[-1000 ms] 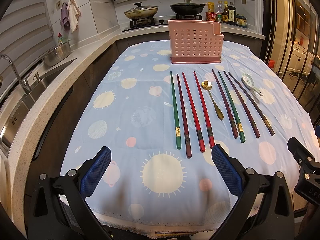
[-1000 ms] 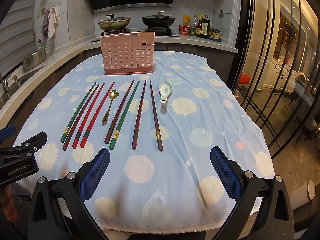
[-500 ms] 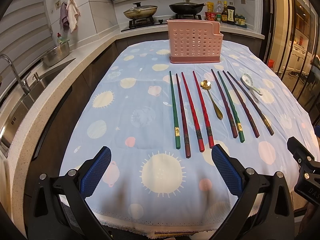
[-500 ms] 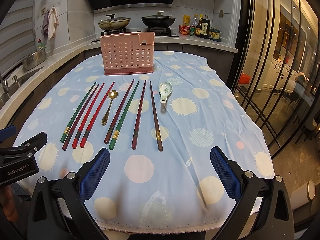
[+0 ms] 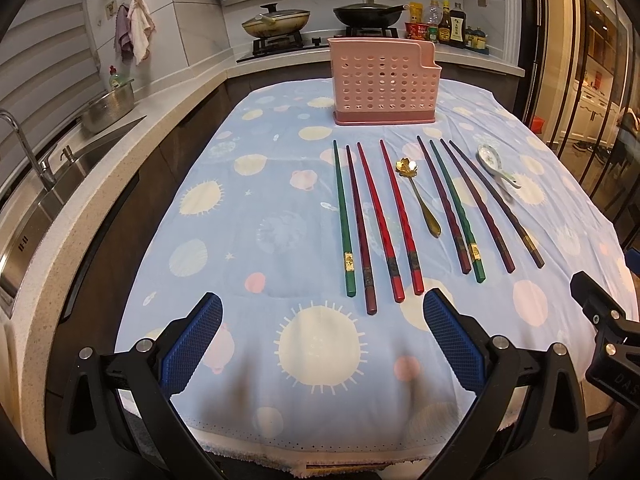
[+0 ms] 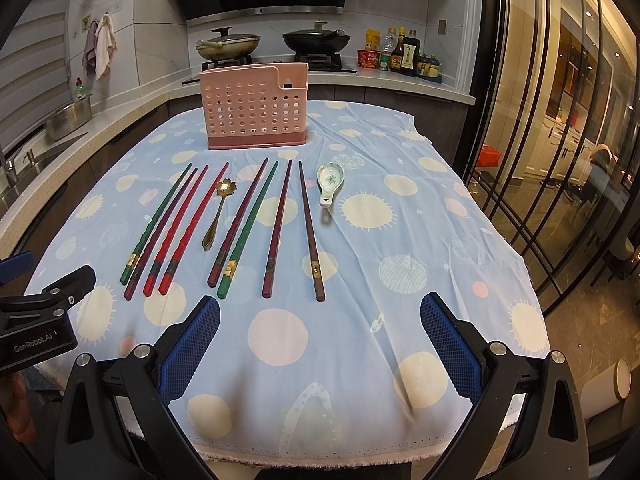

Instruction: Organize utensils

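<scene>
Left gripper was held with jaws spread wide and nothing between them, low over the near edge of the tablecloth. Right gripper was likewise wide open and empty. Eight chopsticks were laid in a row ahead of the jaws, none touched. In the left wrist view, the butt ends of the four leftmost sticks sat just ahead of the gap, toward the right finger; the other four were beyond that finger, off to the right. In the right wrist view, the row was ahead and mostly left of the gap, nearest ends just beyond the left finger. Gold spoon was laid mid-row between the two groups of four. Ceramic spoon was just past the rightmost stick. Pink perforated holder stood upright well beyond the sticks' far tips, apart from them.
</scene>
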`<state>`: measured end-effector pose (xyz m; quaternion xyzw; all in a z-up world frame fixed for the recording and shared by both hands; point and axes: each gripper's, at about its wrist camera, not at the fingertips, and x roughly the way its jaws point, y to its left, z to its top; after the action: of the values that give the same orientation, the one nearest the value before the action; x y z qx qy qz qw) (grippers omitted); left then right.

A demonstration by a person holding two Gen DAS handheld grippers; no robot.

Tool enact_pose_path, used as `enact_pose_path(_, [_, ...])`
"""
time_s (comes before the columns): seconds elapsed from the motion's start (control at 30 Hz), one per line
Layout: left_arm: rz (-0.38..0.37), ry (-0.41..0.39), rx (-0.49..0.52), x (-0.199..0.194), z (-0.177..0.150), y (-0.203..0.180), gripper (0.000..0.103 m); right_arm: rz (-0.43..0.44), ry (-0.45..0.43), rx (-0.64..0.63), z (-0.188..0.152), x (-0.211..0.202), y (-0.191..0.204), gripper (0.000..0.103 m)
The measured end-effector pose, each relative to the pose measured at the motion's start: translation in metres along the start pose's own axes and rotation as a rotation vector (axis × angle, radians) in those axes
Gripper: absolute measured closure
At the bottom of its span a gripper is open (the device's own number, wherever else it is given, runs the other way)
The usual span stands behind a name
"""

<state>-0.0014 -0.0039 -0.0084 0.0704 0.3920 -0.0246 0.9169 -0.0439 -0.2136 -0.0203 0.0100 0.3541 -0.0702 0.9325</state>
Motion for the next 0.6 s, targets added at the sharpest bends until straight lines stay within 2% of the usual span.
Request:
enact_pose_path(0.33, [-0.022,0.032,-0.033,0.008,0.0,0.009,0.007,-0.001,0.002,0.002,-0.001,0.001,-0.001,0.007])
enact_pose_path(0.6, [0.004,0.039,-0.05,0.023,0.005,0.023,0.007,-0.004,0.019,0.01,-0.007,0.006,-0.005,0.007])
